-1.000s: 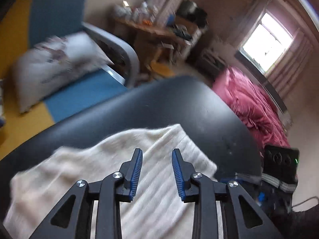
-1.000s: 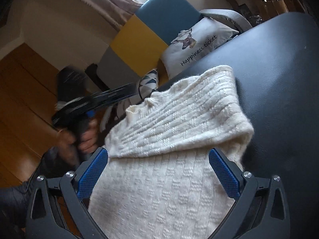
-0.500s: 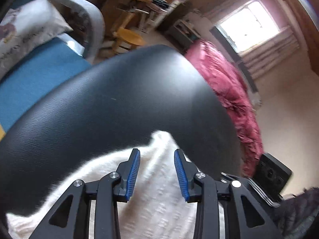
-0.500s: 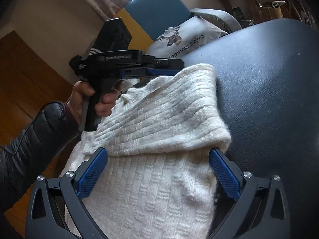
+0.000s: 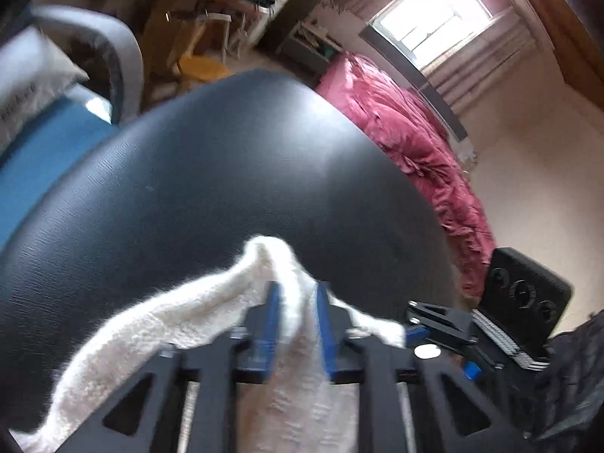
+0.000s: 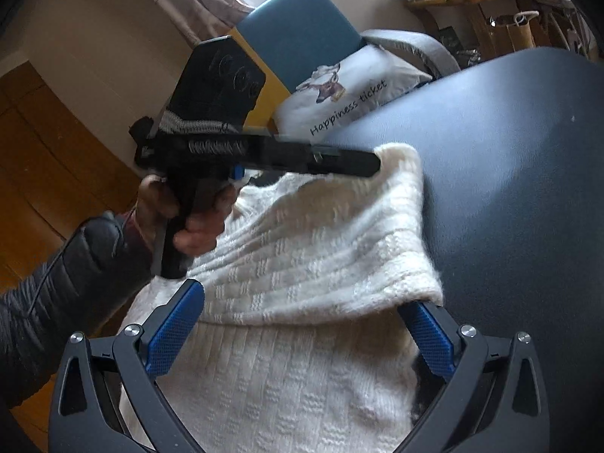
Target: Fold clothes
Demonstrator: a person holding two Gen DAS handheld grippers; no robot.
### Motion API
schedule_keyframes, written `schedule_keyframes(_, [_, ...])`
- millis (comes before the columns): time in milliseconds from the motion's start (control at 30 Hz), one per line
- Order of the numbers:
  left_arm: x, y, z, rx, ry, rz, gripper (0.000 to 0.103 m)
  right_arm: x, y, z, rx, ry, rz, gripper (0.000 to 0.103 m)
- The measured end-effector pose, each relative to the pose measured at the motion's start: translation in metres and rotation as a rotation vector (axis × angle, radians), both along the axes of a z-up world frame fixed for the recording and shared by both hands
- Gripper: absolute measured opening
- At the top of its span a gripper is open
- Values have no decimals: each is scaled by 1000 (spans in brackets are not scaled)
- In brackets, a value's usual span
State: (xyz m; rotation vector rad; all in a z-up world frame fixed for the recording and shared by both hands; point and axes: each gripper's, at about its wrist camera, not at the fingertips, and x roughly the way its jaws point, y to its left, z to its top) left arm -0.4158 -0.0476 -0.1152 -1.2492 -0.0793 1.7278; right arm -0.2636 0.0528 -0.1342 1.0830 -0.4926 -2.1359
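— Two grippers were in play; how did each stand?

— Left gripper [image 5: 296, 317] was clamped on the far corner of the cream knit sweater [image 6: 302, 283], a peak of wool bunched up between its blue pads [image 5: 270, 324]. Right gripper [image 6: 302, 334] had its jaws spread wide, low over the sweater's near part, its pads touching no wool that I could see.

— And where was the sweater?

— On the black leather table [image 6: 509, 188], along the edge nearest the person, its upper part already doubled back over the lower. Beyond the table's far edge sat the printed cushion [image 6: 351, 90] on a blue chair.

— How would it handle?

— Soft and limp, I judged, light but thick; it would sag between two grips and the fuzzy wool should not slip. Best taken by corners or along the folded edge, pinching both layers together.

— Risk?

— A single-corner lift could drag the fold askew.
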Motion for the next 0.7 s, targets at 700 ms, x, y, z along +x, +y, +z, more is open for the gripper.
schedule_keyframes(700, [15,-32,-5,-26,44,360,22,12,-2,3,204,-11,4,103])
